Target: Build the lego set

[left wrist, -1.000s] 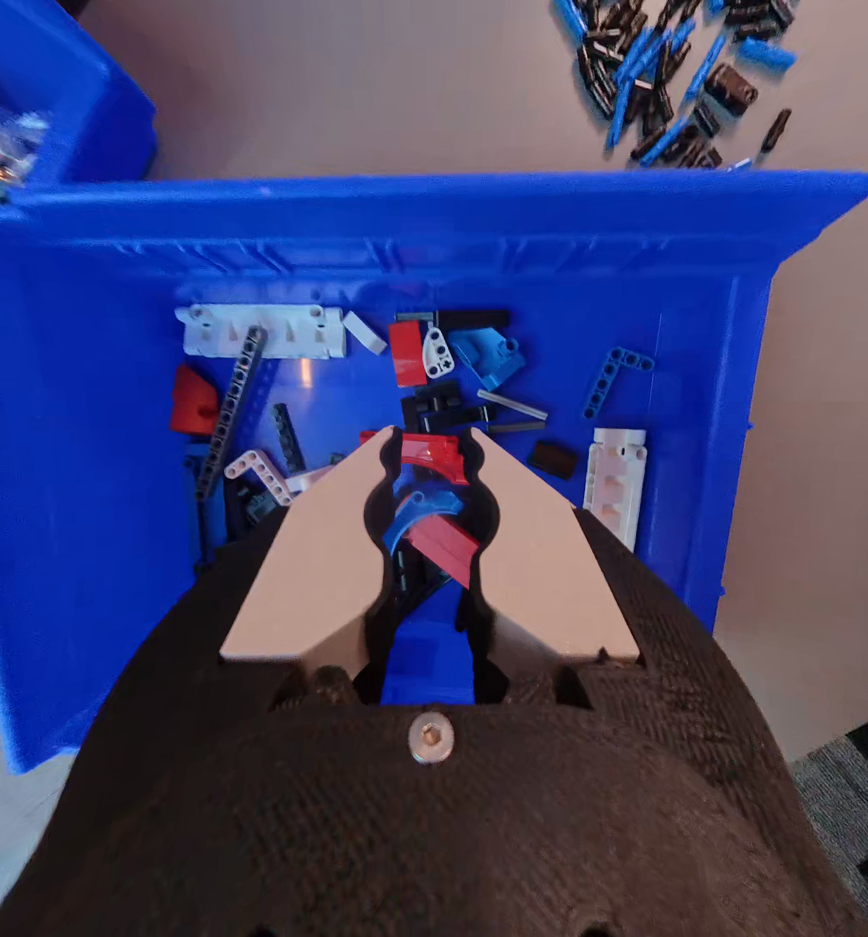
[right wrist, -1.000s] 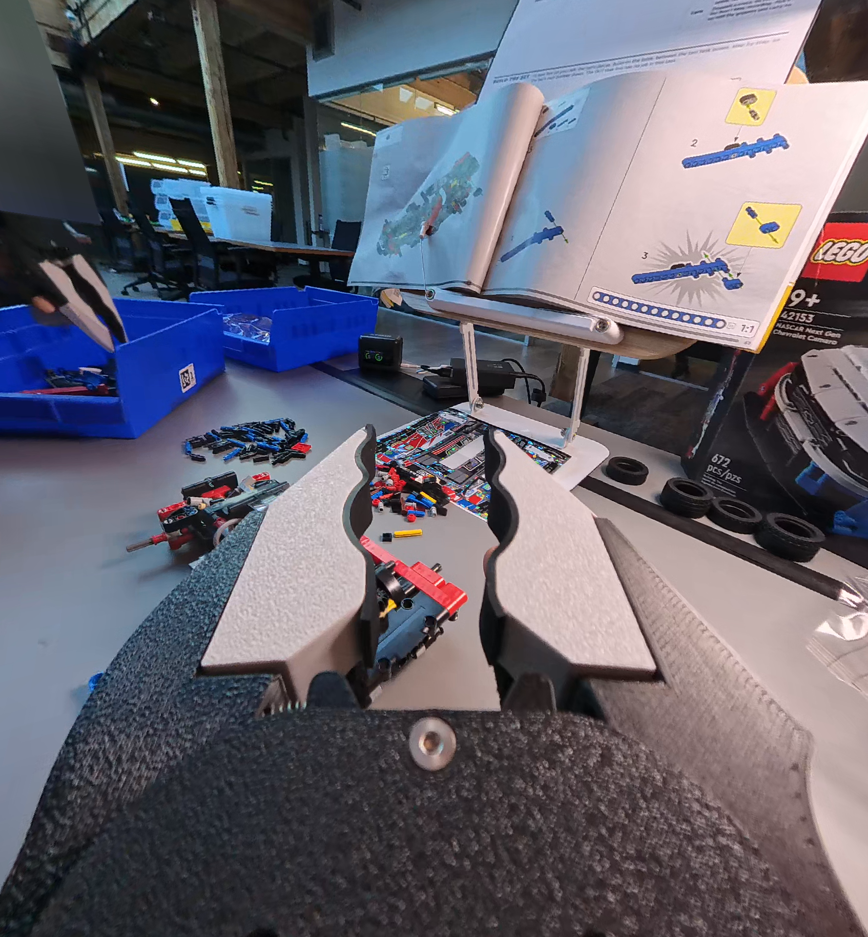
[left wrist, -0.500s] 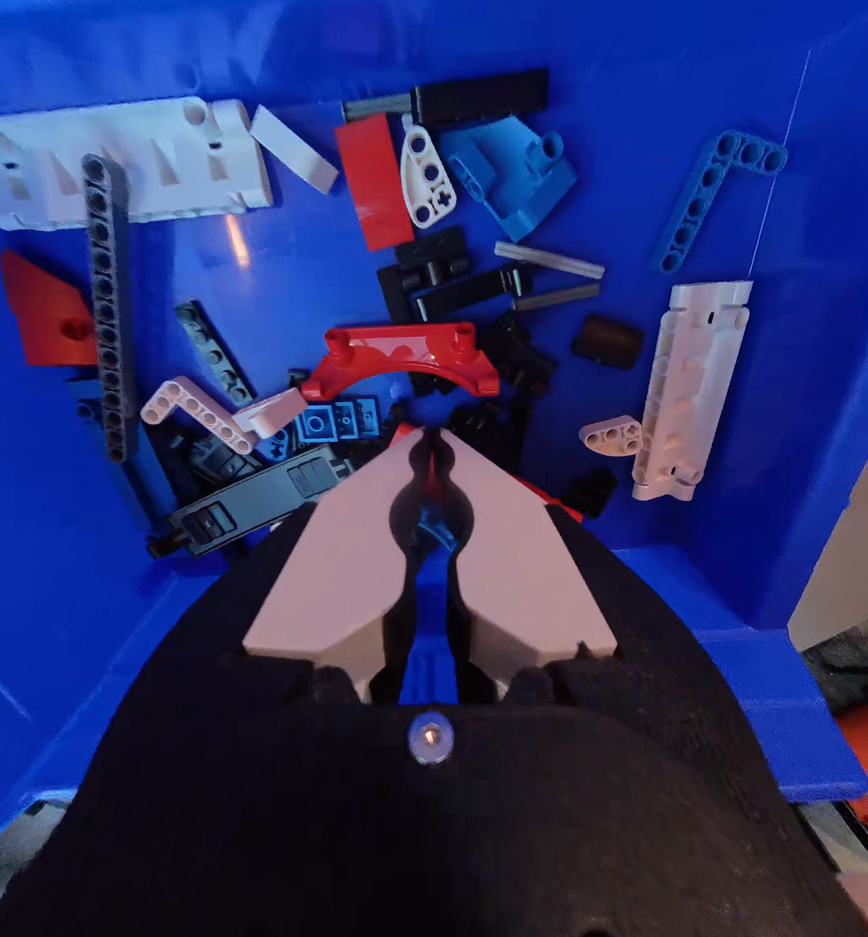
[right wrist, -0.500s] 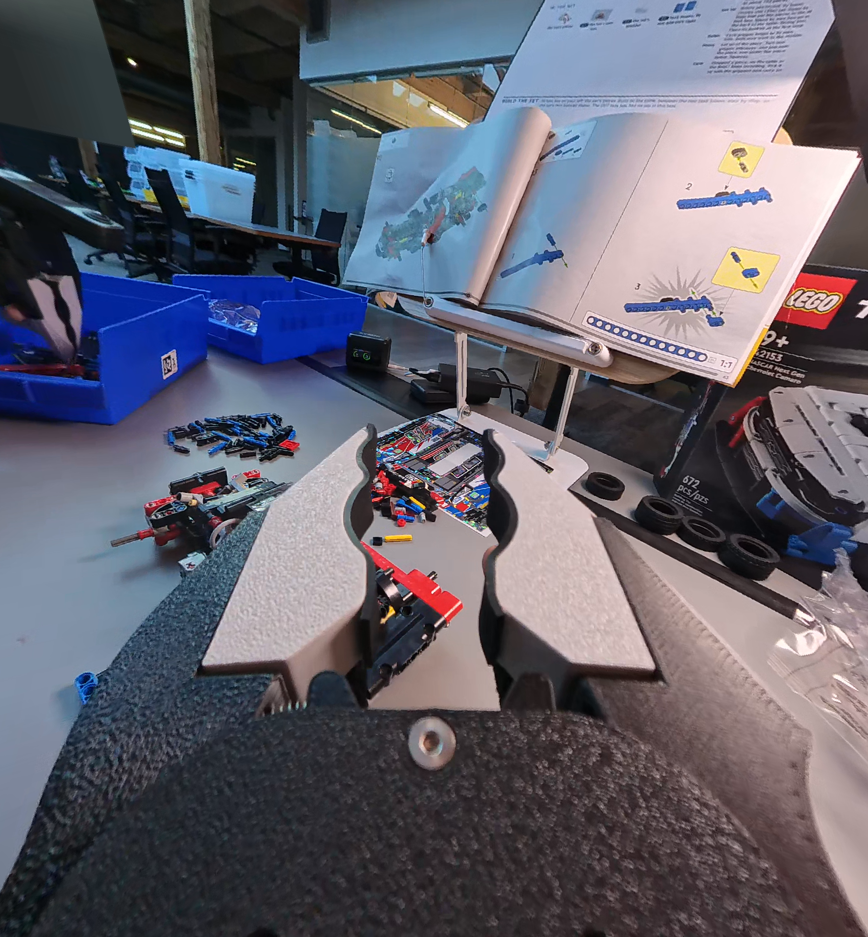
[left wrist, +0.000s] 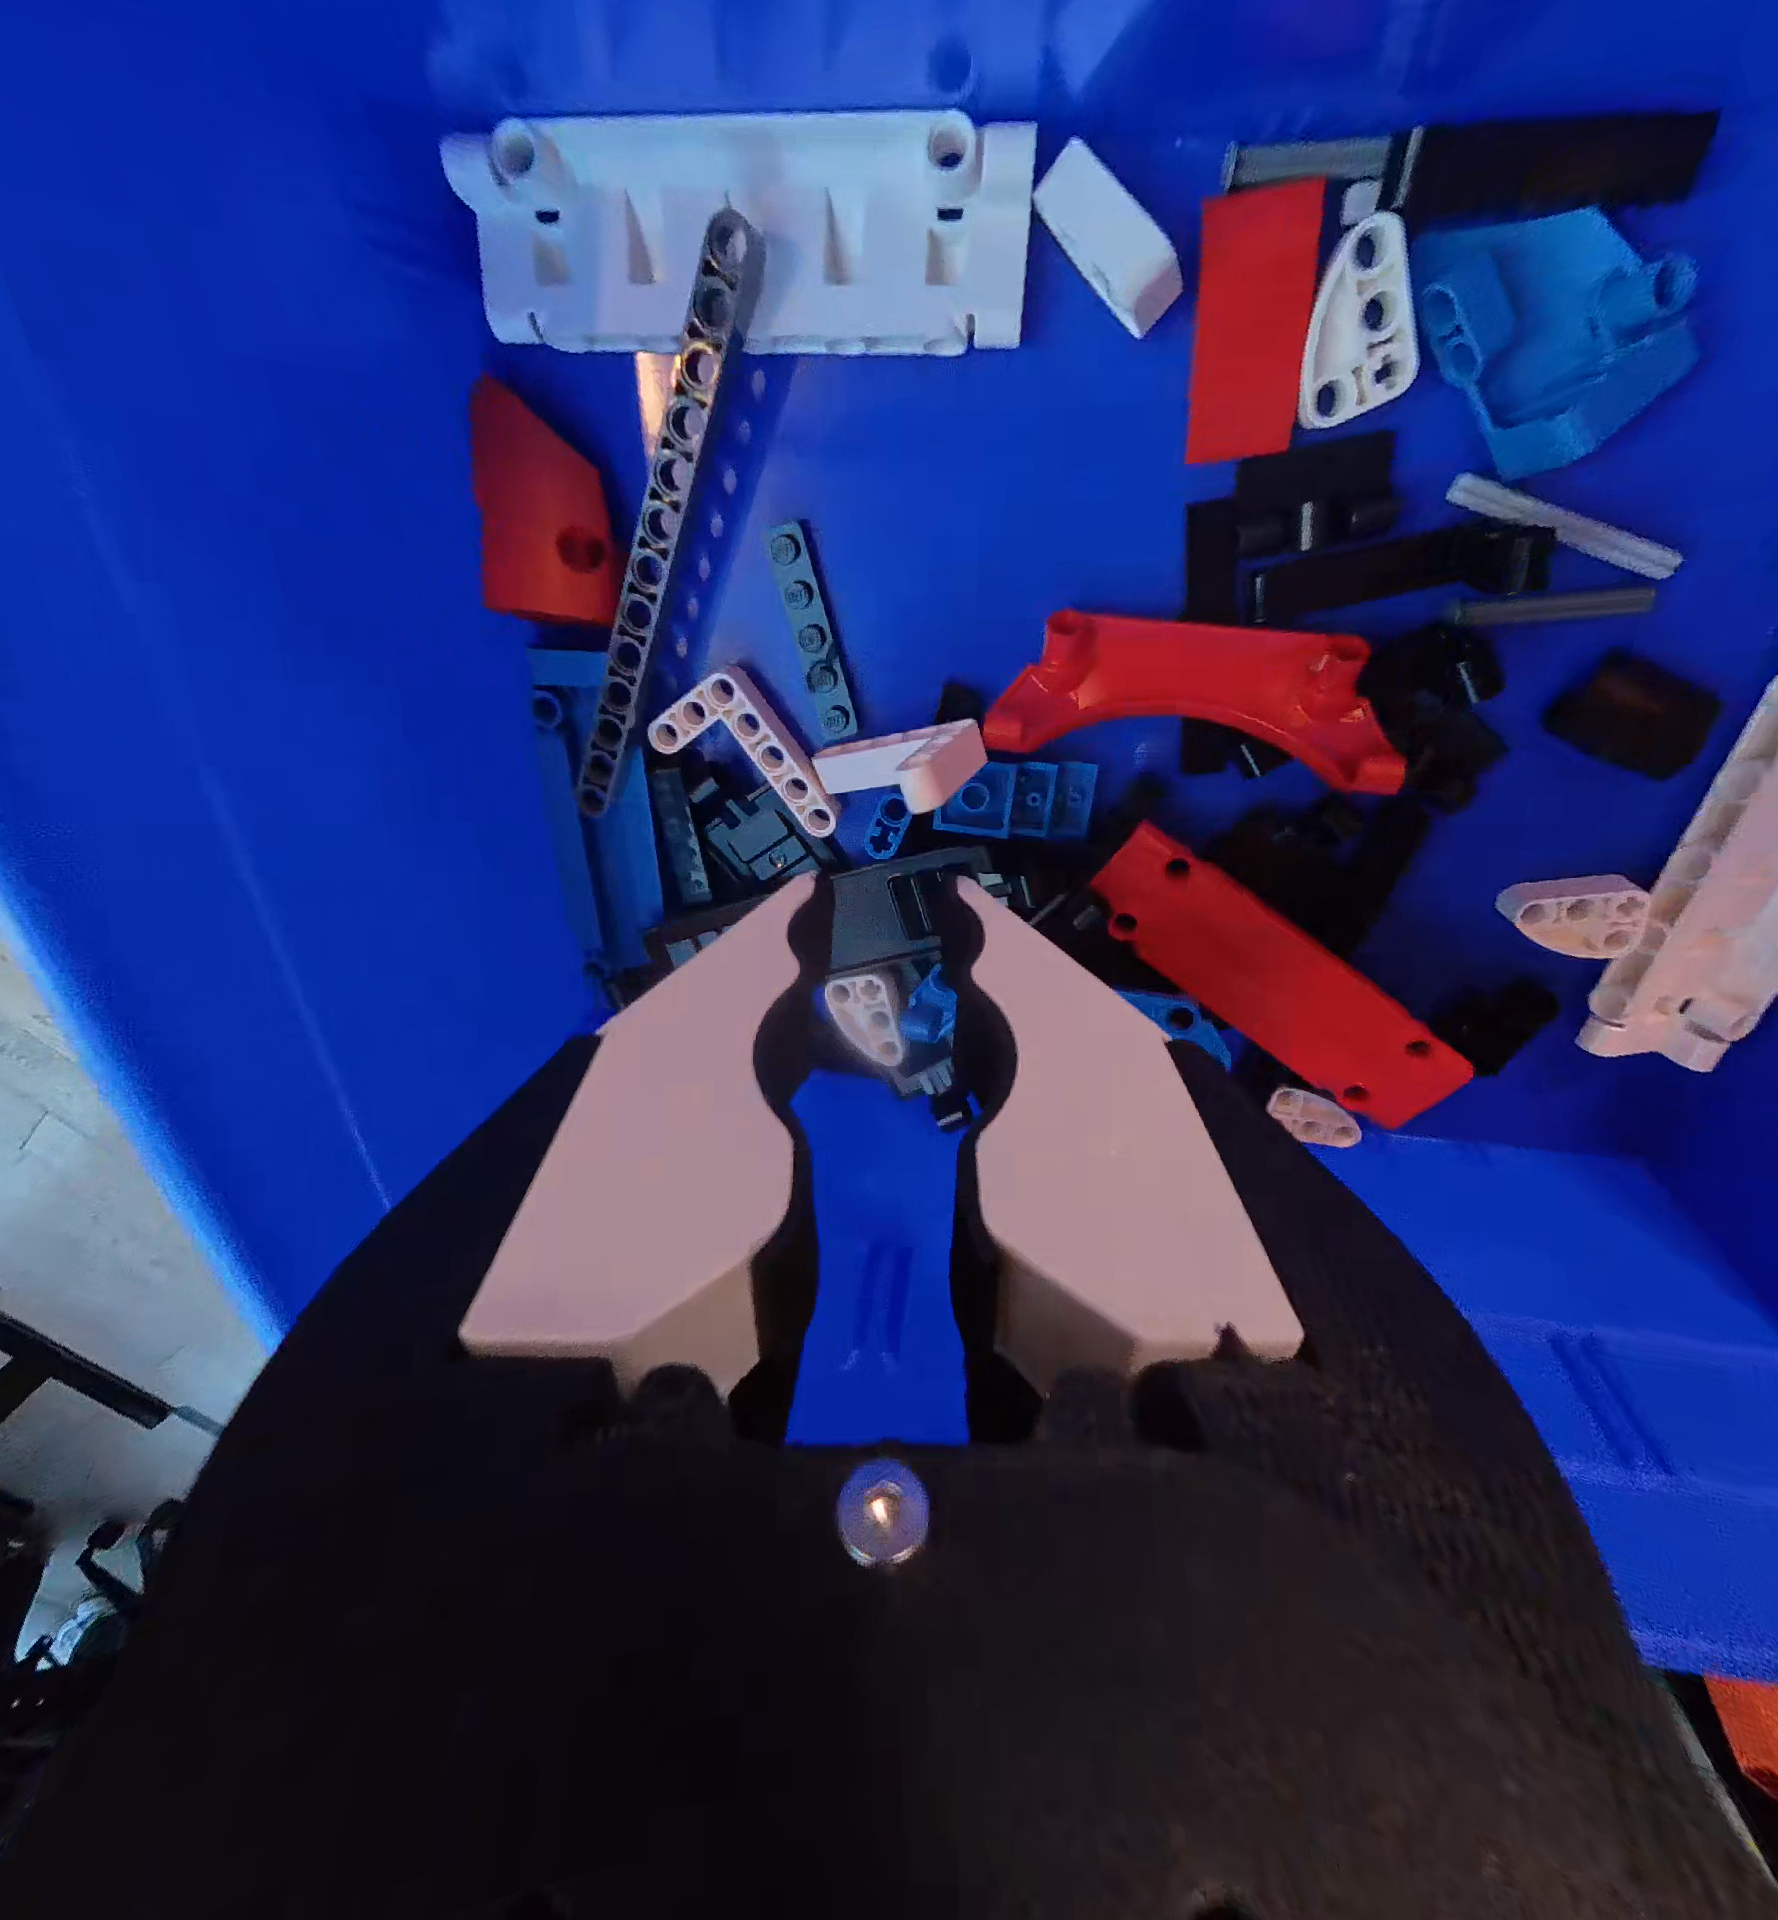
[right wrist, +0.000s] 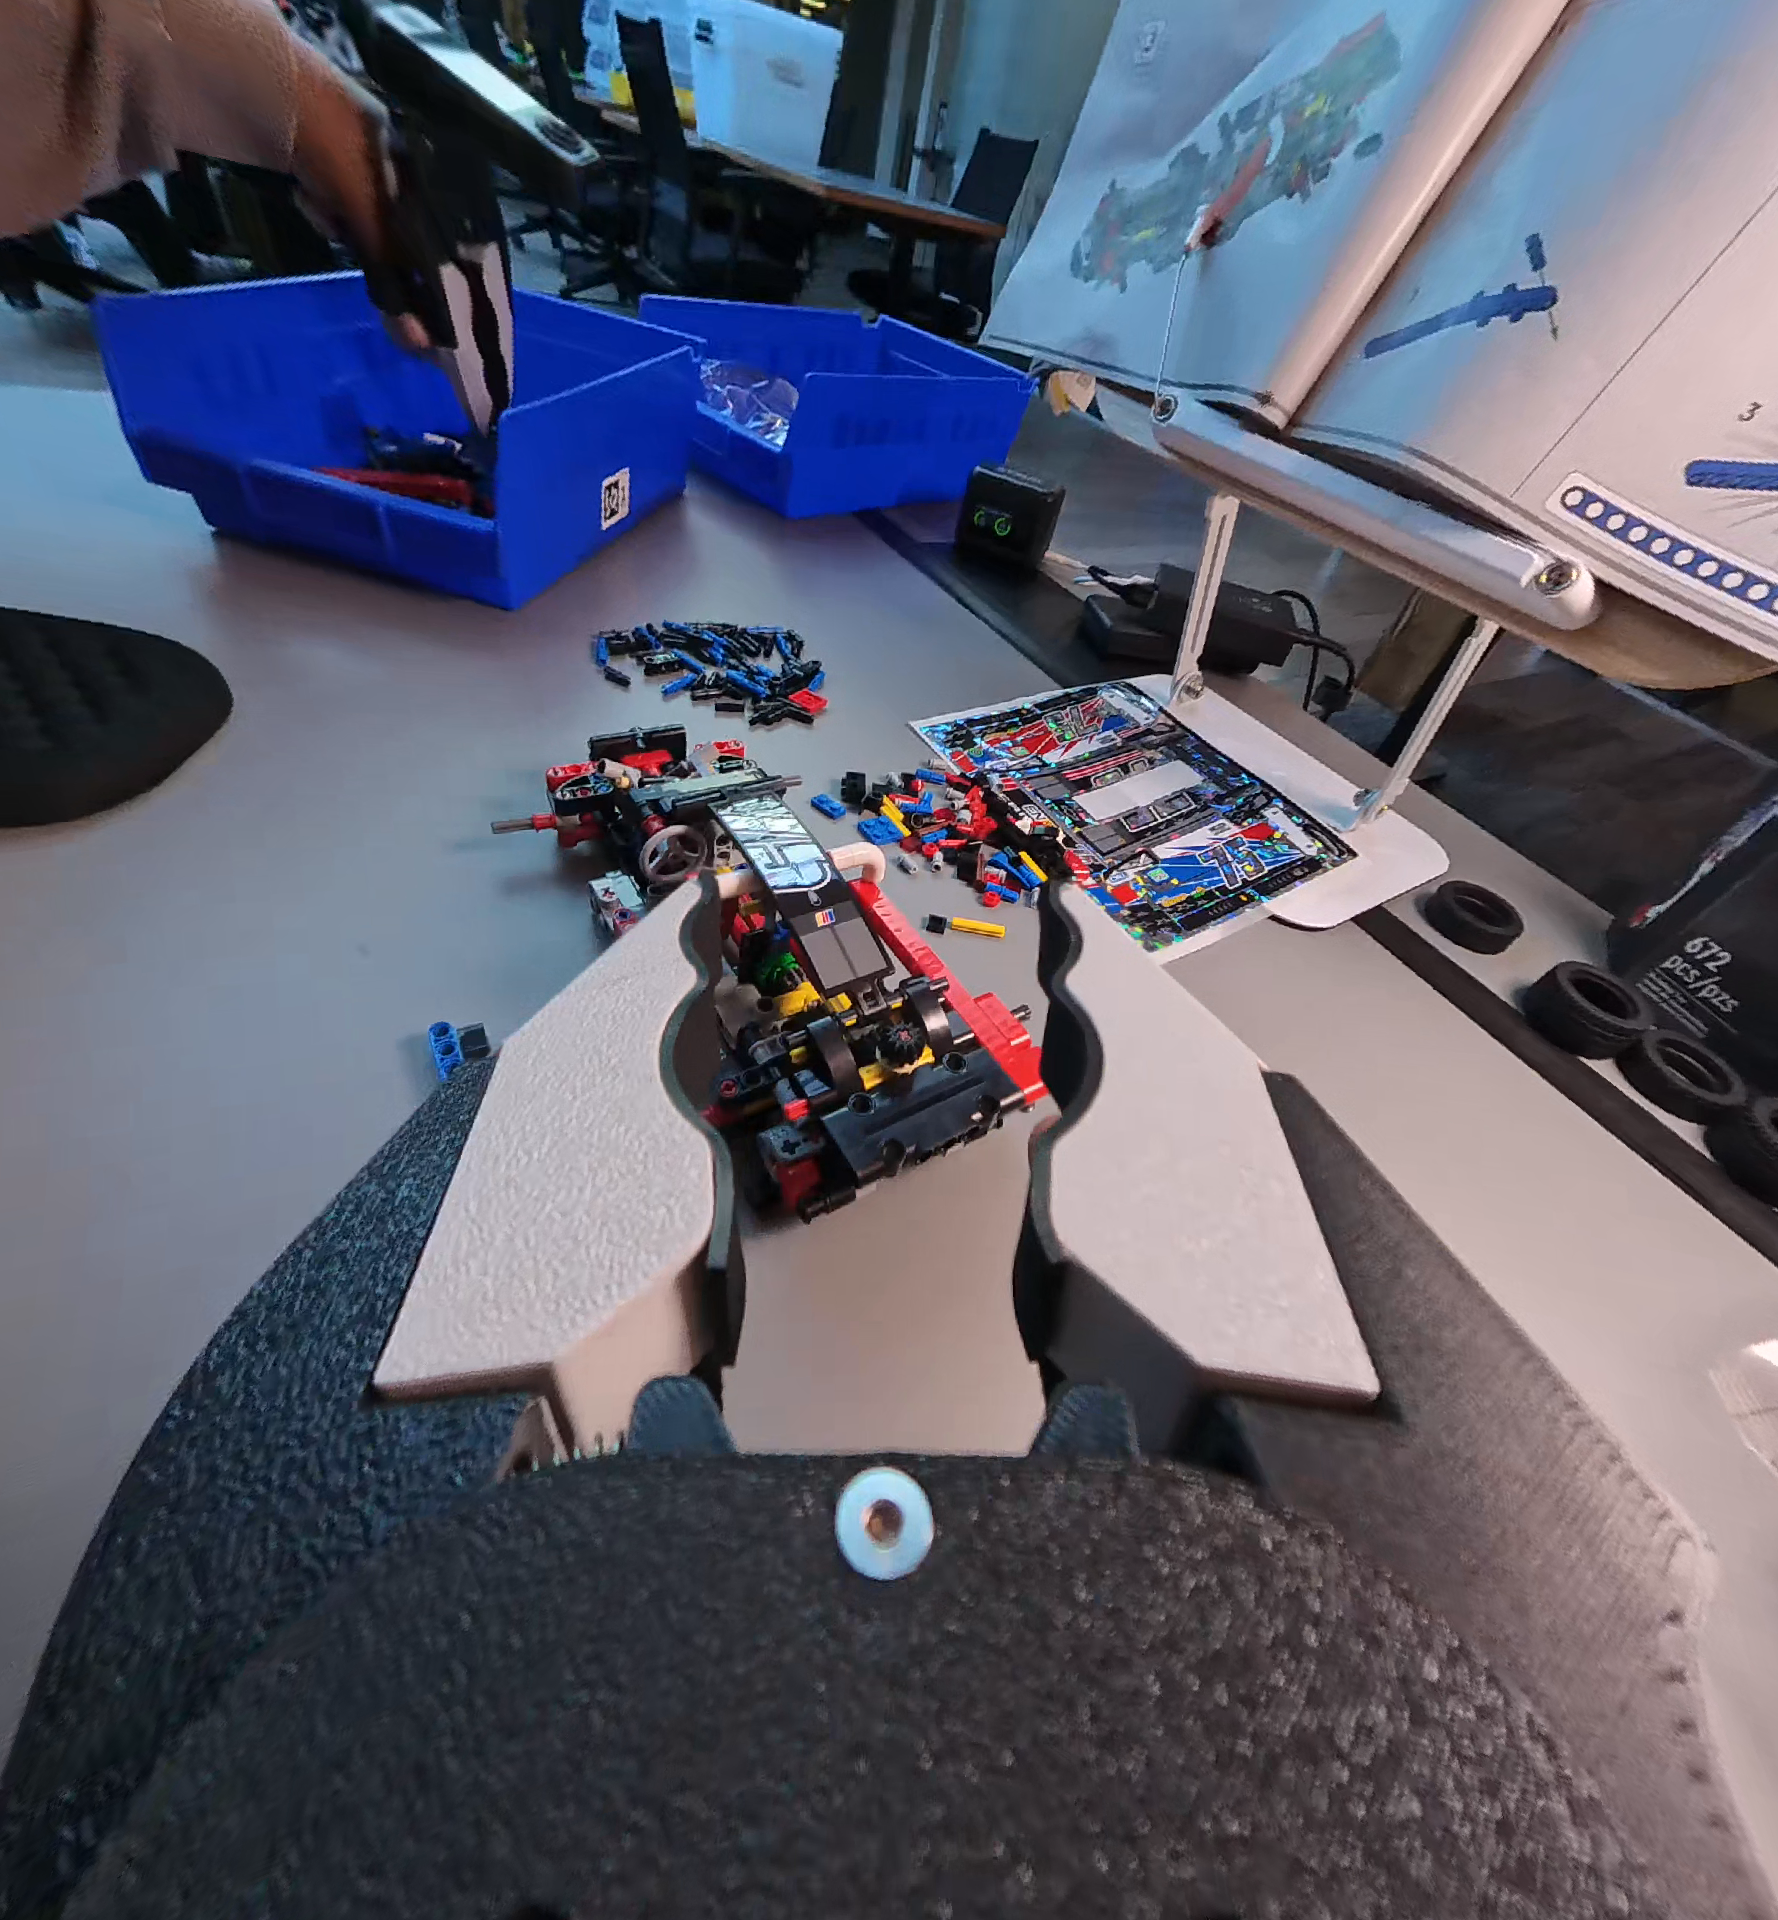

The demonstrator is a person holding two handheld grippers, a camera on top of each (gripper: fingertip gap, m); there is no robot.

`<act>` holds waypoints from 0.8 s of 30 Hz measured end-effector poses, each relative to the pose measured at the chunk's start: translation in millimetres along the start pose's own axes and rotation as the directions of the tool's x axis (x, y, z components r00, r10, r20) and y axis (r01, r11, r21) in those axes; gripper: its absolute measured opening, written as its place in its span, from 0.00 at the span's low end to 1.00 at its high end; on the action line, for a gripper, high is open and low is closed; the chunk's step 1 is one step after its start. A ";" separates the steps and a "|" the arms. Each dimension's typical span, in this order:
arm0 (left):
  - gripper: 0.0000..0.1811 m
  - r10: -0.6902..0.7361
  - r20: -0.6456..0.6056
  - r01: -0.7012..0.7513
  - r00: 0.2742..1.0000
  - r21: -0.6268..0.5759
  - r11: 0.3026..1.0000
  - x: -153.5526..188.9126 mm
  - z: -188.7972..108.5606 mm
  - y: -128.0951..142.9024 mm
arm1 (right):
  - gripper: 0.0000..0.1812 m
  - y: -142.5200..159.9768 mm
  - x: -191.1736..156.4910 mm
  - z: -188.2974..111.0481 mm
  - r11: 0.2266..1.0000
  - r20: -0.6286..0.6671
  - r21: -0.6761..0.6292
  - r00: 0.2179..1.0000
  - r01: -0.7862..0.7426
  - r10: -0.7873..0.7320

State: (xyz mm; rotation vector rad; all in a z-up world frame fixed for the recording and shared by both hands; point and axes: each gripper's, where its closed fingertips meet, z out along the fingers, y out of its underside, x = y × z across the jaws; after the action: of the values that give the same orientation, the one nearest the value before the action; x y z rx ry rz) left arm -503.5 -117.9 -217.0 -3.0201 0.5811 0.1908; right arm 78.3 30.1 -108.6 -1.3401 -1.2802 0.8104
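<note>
- We hold the left claw [left wrist: 885,914] down inside the blue bin [left wrist: 241,623], its fingers narrowly parted over the heap of loose pieces, the tips on either side of a black piece [left wrist: 880,920]; we cannot tell whether they press on it.
- Around the tips we see a red arch piece [left wrist: 1207,686] ahead to the right, a long red panel [left wrist: 1280,977] on the right, a white angled beam [left wrist: 750,748] and a long grey holed beam [left wrist: 667,520] on the left, and a big white panel [left wrist: 750,229] at the far wall.
- From the right wrist view, the same bin [right wrist: 573,468] stands at the far left of the table [right wrist: 241,987], with the left claw [right wrist: 480,353] dipped into it and a sleeve [right wrist: 85,94] above.
- Our right claw [right wrist: 874,914] hangs wide open and empty above the table, framing the half-built car chassis [right wrist: 843,1018], which lies flat between the fingers without touching them.
- Beyond the chassis lie a heap of blue and black pins [right wrist: 719,670], a scatter of small mixed pieces [right wrist: 947,821] and a sticker sheet [right wrist: 1134,810].
- The instruction booklet [right wrist: 1487,208] rests open on a metal stand [right wrist: 1384,520] at the right, with loose black tyres [right wrist: 1685,1070] near the box.
</note>
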 end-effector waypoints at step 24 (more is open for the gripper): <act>0.03 0.025 -0.084 0.000 0.996 0.281 0.960 15.9 -58.9 -43.6 | 0.31 0.8 -2.0 -8.6 1.000 0.018 -0.024 1.000 0.020 -0.019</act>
State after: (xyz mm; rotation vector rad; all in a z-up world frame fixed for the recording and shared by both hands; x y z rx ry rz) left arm -466.1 -88.1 -159.2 -2.7596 0.5792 -0.0225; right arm 86.2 26.3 -108.0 -1.3405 -1.3193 0.7973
